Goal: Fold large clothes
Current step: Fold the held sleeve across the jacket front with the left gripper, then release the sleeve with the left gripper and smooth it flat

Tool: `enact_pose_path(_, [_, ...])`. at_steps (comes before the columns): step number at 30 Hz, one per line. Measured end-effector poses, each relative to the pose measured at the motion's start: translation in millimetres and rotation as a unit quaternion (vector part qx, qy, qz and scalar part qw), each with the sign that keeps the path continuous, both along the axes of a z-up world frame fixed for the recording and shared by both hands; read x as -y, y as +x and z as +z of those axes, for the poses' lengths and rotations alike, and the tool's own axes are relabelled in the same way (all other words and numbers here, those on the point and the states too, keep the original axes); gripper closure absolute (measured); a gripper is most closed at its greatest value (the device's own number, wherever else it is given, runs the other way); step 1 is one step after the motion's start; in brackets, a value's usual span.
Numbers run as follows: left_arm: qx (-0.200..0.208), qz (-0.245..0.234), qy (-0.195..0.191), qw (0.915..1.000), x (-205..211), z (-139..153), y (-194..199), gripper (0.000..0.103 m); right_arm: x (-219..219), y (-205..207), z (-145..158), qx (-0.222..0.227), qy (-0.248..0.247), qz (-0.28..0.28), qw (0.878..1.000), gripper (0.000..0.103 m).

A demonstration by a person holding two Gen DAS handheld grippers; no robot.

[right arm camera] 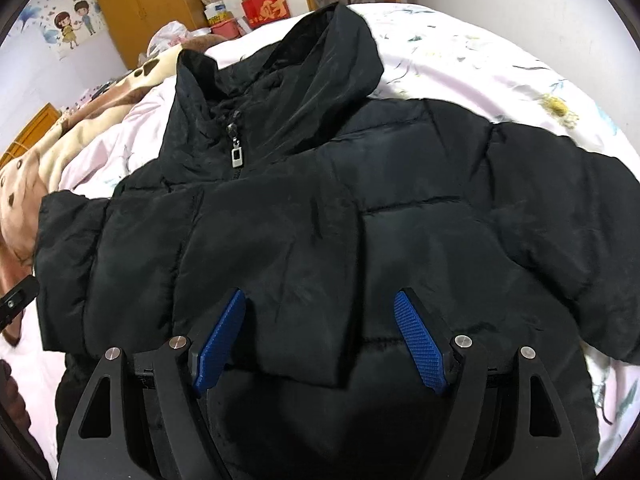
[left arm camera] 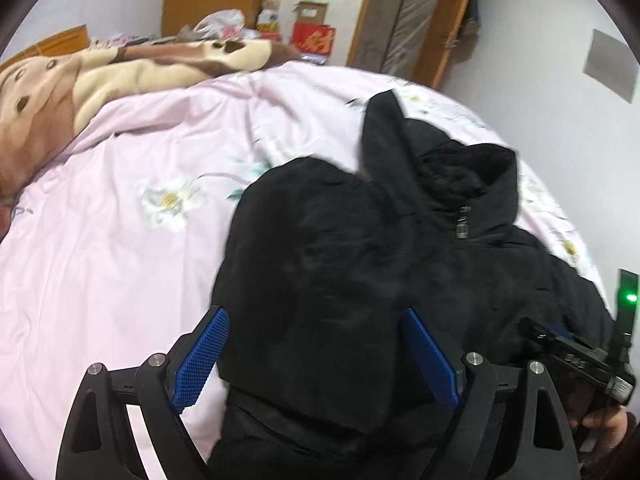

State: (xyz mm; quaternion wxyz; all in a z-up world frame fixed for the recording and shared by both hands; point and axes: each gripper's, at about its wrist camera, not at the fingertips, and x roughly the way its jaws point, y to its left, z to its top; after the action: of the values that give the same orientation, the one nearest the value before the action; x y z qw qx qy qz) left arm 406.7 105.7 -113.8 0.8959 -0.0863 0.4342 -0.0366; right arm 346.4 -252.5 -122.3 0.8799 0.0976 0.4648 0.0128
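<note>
We see the black hooded jacket (right arm camera: 320, 208) lying front-up on the pink floral bedsheet (left arm camera: 120, 240), zipped to the collar with its zipper pull (right arm camera: 237, 158) showing, one sleeve folded across the chest. Our left gripper (left arm camera: 316, 360) hangs over the folded sleeve with its blue pads (left arm camera: 200, 364) spread wide, holding nothing. Our right gripper (right arm camera: 320, 340) is likewise spread apart above the jacket's lower front, and a brown blanket (left arm camera: 60, 92) lies bunched at the bed's far side.
</note>
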Motion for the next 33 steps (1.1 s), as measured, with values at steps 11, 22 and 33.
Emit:
enact_pose_path(11, [0.001, -0.033, 0.003, 0.9995, 21, -6, 8, 0.014, 6, -9, 25, 0.046, 0.015, 0.011, 0.999, 0.098])
enact_pose_path(22, [-0.019, -0.069, 0.045, 0.9964, 63, -22, 33, 0.014, 53, -20, 39, 0.063, -0.035, -0.041, 0.997, 0.098])
enact_pose_path(33, [-0.057, -0.063, 0.039, 0.9957, 66, -52, 60, 0.014, 45, -10, -2, 0.018, -0.111, -0.028, 0.993, 0.097])
